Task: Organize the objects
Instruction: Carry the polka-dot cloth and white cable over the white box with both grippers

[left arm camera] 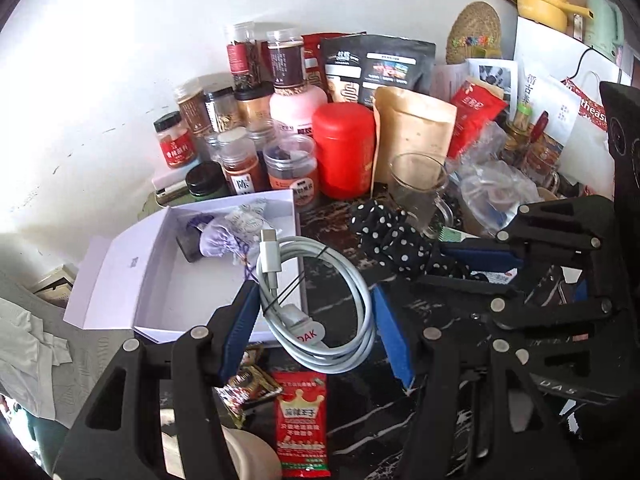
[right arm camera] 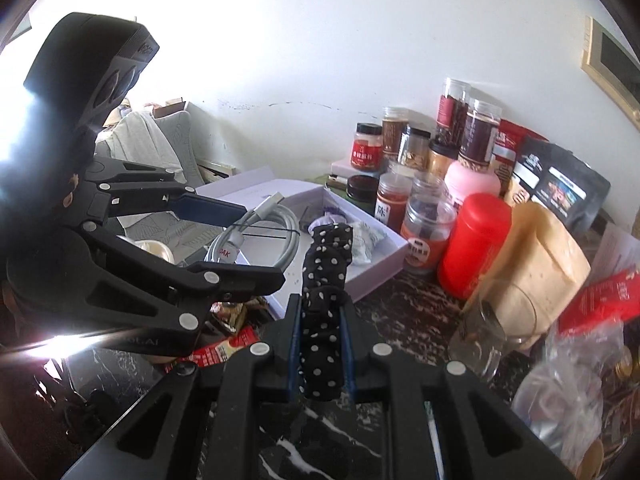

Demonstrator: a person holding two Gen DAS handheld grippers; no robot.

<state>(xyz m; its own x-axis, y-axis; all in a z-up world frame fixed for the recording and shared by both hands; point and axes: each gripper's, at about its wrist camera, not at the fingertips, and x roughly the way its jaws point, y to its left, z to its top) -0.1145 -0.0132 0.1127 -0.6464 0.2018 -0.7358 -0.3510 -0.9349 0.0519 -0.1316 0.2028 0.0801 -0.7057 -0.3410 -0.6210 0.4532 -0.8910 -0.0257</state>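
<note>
I am holding a coiled white cable [left arm camera: 320, 300] in my left gripper [left arm camera: 316, 320], jaws part open and pinching the loop, above the white box [left arm camera: 160, 292]; it is handling light and springy, so I am gripping across the tied middle. My right gripper [right arm camera: 322, 344] is clamping nearly shut on a soft dotted scrunchie [right arm camera: 326, 292], squashy, unlikely to slip
</note>
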